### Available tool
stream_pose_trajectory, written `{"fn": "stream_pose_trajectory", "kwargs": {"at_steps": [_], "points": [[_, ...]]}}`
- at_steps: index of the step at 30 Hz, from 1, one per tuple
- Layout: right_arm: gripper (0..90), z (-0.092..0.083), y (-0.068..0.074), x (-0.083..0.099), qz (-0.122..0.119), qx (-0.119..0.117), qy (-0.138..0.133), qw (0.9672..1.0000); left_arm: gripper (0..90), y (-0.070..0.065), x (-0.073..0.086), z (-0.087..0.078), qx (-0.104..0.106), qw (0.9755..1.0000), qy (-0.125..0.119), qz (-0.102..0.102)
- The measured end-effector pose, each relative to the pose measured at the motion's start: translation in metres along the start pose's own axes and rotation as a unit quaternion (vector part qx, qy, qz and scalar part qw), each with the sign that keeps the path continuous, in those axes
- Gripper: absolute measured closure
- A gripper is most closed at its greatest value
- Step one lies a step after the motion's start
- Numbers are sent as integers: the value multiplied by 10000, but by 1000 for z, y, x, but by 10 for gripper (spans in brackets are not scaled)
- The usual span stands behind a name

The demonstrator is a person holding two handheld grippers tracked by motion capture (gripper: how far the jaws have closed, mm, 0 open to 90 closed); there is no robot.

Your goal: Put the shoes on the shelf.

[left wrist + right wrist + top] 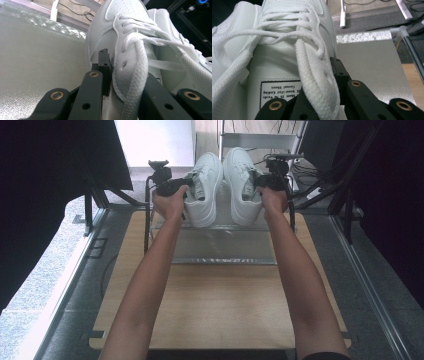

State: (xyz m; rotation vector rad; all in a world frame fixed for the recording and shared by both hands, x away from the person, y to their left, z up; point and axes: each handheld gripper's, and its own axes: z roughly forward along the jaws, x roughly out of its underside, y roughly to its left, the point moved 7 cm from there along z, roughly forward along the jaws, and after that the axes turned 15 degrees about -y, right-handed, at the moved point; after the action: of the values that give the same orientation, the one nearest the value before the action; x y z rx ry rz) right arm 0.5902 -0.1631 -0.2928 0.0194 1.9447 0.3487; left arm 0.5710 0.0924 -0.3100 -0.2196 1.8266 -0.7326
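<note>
Two white lace-up sneakers stand side by side, toes away from me, on the top tier of a metal shoe rack (225, 247). My left gripper (186, 186) is shut on the left sneaker (206, 185), with its jaws pinching the outer lace flap (125, 60). On the right sneaker (241, 177), my right gripper (258, 182) is shut on the outer lace flap (317, 75) in the same way. In each gripper view one jaw lies outside the shoe and the other is hidden inside it. A label (279, 91) shows on the right sneaker's tongue.
The rack's silver mesh shelves (367, 65) sit at the far end of a wooden table (220, 305). Black frame posts (345, 205) and dark curtains flank the table. Cables and white legs (342, 15) lie on the floor behind the rack.
</note>
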Motion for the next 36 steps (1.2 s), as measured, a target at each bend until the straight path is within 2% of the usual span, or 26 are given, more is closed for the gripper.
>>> {"fn": "stream_pose_trajectory", "kwargs": {"at_steps": [3,5,8,11,12,13,16,17,18,19,20,21,22,23,24,25,26,27,28,29,30,31,32,33,34,36], "points": [[859,6,-1,4,160,94,58,9998,817,1,3,7,-89,9999,22,-94],[859,8,0,4,173,135,58,9997,817,1,3,8,-101,9999,12,-105],[856,11,3,6,209,188,83,9996,813,2,4,12,-174,9995,14,-247],[841,17,8,13,228,248,204,9992,800,2,8,17,-358,9991,38,-215],[841,17,8,13,228,248,204,9992,787,2,8,17,-358,9991,38,-215],[810,20,11,17,233,246,246,9991,771,2,12,20,-411,9990,66,-136],[757,24,15,21,127,131,308,9994,688,2,17,25,-392,9991,104,-120],[634,29,21,25,68,-130,395,9991,654,1,20,27,-342,9991,184,-195],[634,29,21,25,68,-130,395,9991,654,-2,20,28,-230,9994,34,-240],[631,29,25,24,69,-239,307,9992,647,-3,21,29,-332,9994,34,-66],[608,28,26,24,-62,-170,292,9994,633,-4,21,29,-293,9995,36,60],[555,28,28,24,-158,-204,260,9993,610,-4,21,29,-197,9997,51,104],[520,27,29,23,-151,-245,213,9994,546,-5,19,28,-113,9999,62,13],[480,23,29,16,-132,-280,-18,9995,482,-6,17,27,-26,9999,44,-114],[469,19,30,12,-170,-276,-122,9994,471,-7,14,24,31,9999,-29,-152],[466,15,30,9,-248,-338,-194,9989,474,-11,5,16,84,9997,-225,-19],[466,15,30,9,-248,-338,-194,9989,496,-11,5,16,84,9997,-225,-19],[460,11,31,7,-291,-434,-207,9984,496,-14,0,10,209,9994,-265,8],[487,-2,29,2,-442,-570,-372,9967,525,-16,-4,4,296,9991,-276,88],[503,-9,26,0,-442,-622,-483,9959,548,-17,-11,-9,335,9981,-286,438],[503,-9,26,0,-442,-622,-483,9959,578,-17,-11,-9,335,9981,-286,438],[517,-24,24,0,-321,-894,-525,9941,623,-16,-13,-16,382,9975,-305,513],[517,-24,24,0,-321,-894,-525,9941,623,-15,-14,-24,444,9970,-313,560],[531,-33,23,0,-304,-1037,-553,9926,699,-14,-13,-32,545,9965,-293,571],[543,-42,24,1,-344,-1159,-588,9909,737,-12,-13,-40,619,9959,-269,600],[592,-66,22,6,-664,-1265,-629,9877,793,-7,-10,-54,650,9949,-230,741]]}}
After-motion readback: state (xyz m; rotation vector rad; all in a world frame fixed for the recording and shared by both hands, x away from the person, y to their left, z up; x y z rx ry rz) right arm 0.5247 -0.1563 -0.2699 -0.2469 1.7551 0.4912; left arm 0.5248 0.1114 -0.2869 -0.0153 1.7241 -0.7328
